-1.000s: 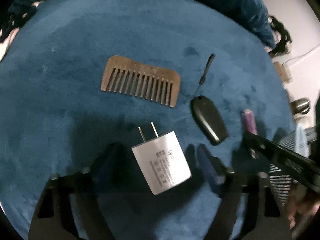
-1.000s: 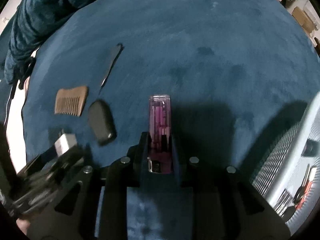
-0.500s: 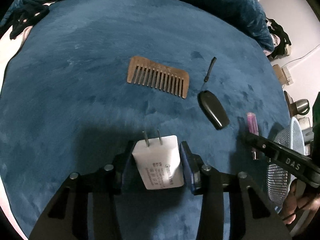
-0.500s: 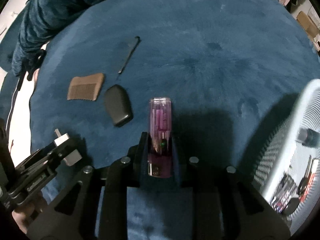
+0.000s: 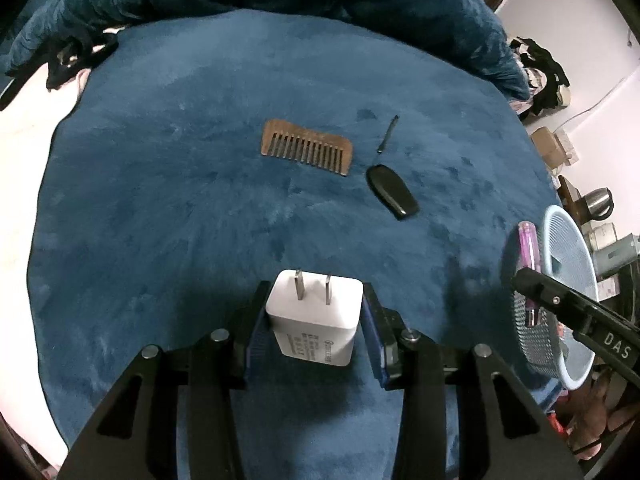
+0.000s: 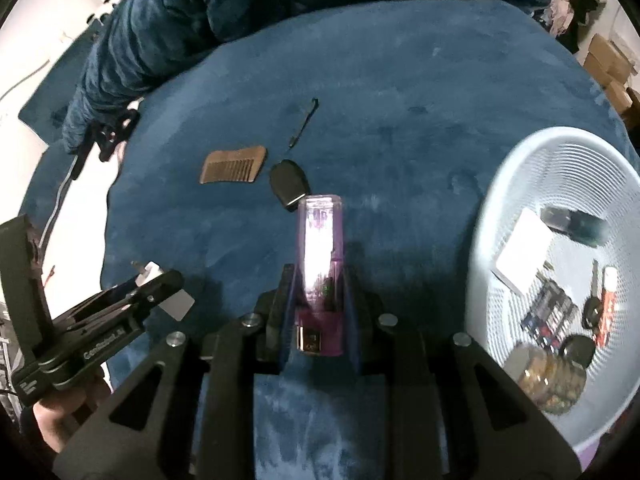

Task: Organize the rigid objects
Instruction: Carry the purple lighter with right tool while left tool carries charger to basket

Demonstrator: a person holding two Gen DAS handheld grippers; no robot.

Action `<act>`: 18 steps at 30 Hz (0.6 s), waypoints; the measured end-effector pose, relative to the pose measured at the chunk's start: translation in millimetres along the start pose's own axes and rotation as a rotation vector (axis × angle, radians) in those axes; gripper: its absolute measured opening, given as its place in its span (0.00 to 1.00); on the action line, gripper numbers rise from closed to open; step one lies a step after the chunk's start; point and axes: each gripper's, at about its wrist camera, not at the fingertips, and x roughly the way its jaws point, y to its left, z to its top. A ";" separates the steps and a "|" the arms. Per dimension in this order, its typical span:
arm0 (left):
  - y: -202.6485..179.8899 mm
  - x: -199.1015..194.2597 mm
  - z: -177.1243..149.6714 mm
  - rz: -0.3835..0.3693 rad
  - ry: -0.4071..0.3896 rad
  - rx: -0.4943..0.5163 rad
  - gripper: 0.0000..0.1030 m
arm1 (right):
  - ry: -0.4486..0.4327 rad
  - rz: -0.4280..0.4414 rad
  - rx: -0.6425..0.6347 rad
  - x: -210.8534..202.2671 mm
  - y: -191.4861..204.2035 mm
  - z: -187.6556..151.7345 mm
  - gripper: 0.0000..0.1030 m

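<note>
Left wrist view shows the left gripper (image 5: 316, 320) with its jaws pinching a white charger (image 5: 314, 322) by its sides, the two metal prongs pointing away toward the far side, lifted over the blue blanket (image 5: 180, 200) that covers the surface. Farther off on the blanket lie a brown wooden comb (image 5: 307, 152), and just to its right a black key fob (image 5: 392, 192) with a thin cord trailing off its far end; comb and fob are close but apart. At the right edge of this view a light blue mesh basket (image 5: 570, 264) stands, with the right gripper's dark body in front of it. Right wrist view shows the right gripper (image 6: 318, 300) with its jaws pinching a purple see-through lighter (image 6: 320, 256), metal end nearest the camera, the long body pointing away. The basket sits to the right of it, holding a white card or box, a key, a jar and other small items too blurred to name. The left gripper with the charger shows at the near left
</note>
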 end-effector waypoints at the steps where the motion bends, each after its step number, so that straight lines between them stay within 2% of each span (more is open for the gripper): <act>1: -3.5 -4.8 -2.9 0.002 -0.006 0.008 0.42 | -0.014 0.002 0.003 -7.2 -2.4 -4.4 0.22; 7: -19.1 -28.1 -15.4 0.008 -0.029 0.049 0.42 | -0.071 -0.003 0.037 -37.8 -21.6 -21.9 0.22; 18: -73.7 -53.9 -24.8 -0.020 -0.067 0.150 0.42 | -0.140 -0.028 0.136 -77.4 -68.2 -45.4 0.22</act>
